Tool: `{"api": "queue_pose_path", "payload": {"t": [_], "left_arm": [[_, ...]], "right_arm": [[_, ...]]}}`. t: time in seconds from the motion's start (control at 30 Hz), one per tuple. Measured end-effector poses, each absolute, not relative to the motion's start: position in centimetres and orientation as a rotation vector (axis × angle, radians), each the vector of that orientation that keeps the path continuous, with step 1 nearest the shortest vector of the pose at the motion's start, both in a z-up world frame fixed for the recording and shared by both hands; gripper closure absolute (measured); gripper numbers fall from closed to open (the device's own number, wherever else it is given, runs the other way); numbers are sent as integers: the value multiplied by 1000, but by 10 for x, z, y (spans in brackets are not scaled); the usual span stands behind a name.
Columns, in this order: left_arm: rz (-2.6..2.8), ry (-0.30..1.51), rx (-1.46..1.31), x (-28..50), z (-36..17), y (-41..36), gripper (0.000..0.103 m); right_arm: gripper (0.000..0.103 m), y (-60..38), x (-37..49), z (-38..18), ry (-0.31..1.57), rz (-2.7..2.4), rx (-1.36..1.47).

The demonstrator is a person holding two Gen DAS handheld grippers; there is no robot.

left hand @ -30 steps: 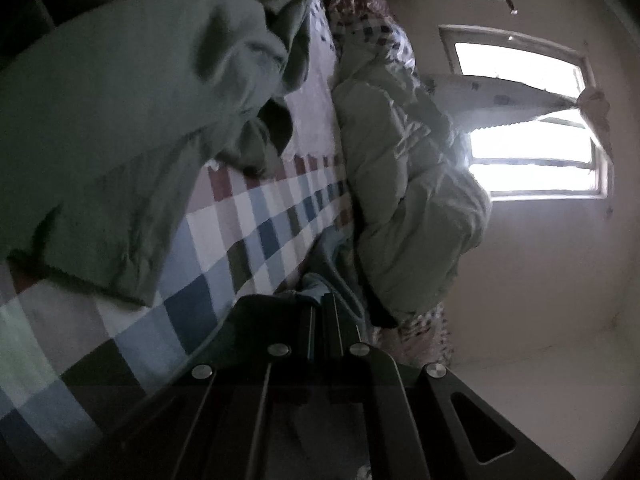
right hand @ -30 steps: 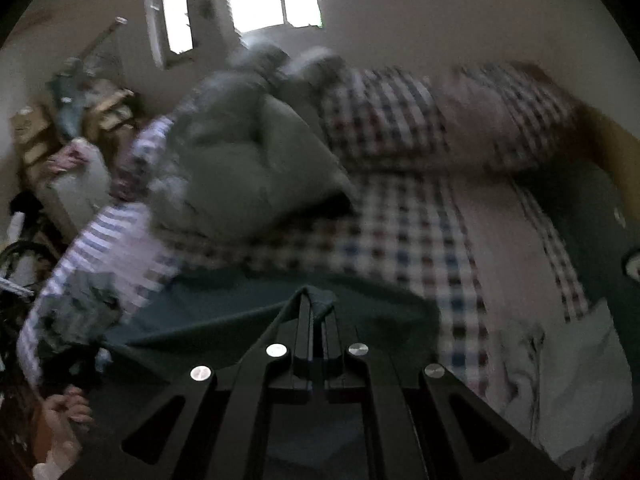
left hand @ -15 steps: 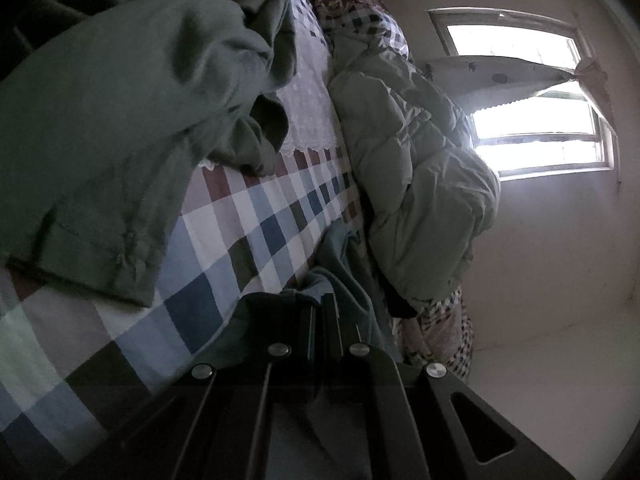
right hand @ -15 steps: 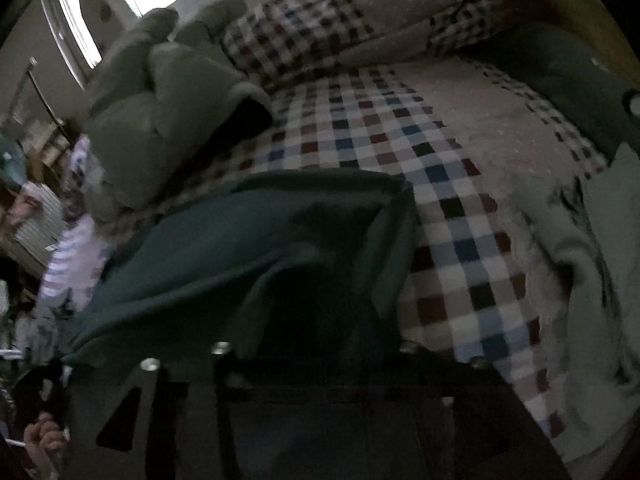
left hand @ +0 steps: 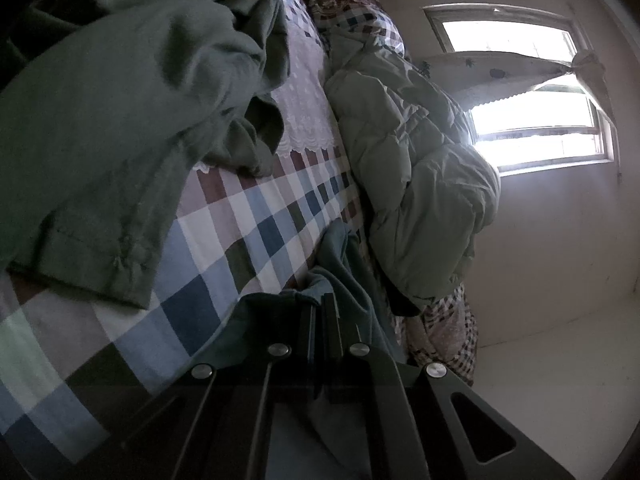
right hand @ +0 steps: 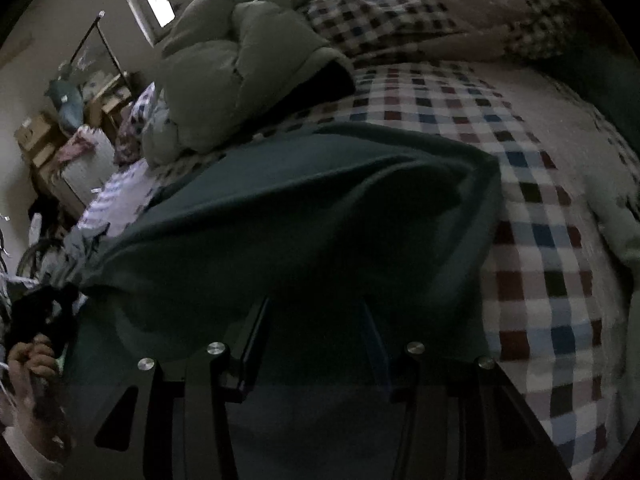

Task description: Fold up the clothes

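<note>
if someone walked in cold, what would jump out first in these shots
Probably the dark teal cloth garment, spread across the near part of the checked bedsheet and filling the middle of the right wrist view. Behind it, a puffy grey-green quilted jacket is heaped by the bright window. In the left wrist view, the left hand-held gripper is shut on an edge of the teal garment.

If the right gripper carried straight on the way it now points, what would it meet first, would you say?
Most likely the dark teal cloth garment spread on the checked bedsheet. The right gripper stands open just over it, with nothing else in line. Depth is hard to judge, so it may already be touching.
</note>
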State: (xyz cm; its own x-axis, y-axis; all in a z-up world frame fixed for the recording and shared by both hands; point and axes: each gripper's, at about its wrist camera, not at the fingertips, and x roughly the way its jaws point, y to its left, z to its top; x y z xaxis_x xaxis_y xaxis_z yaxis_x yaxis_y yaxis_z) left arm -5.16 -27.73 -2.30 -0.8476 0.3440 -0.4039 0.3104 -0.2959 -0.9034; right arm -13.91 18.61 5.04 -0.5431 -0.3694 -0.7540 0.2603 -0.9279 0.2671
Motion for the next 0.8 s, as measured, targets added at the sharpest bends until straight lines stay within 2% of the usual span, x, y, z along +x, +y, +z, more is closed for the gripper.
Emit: {"api": "queue_pose_path", "payload": {"t": [0.07, 0.1, 0.13, 0.47, 0.6, 0.8], "left_arm": [[2353, -1855, -863, -52, -24, -278, 102], [2350, -1857, -865, -52, -24, -278, 102], [2347, -1860, -867, -52, -25, -278, 102], [2368, -1831, -877, -44, -16, -277, 102], [2355, -1834, -910, -43, -20, -276, 102], [2346, -1833, -949, -42, -25, -279, 102]], "right_arm": [[66, 181, -145, 47, -136, -2482, 1268], [94, 179, -148, 45, -109, -2487, 1282], [102, 178, -150, 45, -81, -2496, 1298], [103, 193, -121, 102, 31, -2485, 1299], [102, 187, -105, 101, 176, -2452, 1390], [101, 187, -105, 65, 382, -2465, 1643]]}}
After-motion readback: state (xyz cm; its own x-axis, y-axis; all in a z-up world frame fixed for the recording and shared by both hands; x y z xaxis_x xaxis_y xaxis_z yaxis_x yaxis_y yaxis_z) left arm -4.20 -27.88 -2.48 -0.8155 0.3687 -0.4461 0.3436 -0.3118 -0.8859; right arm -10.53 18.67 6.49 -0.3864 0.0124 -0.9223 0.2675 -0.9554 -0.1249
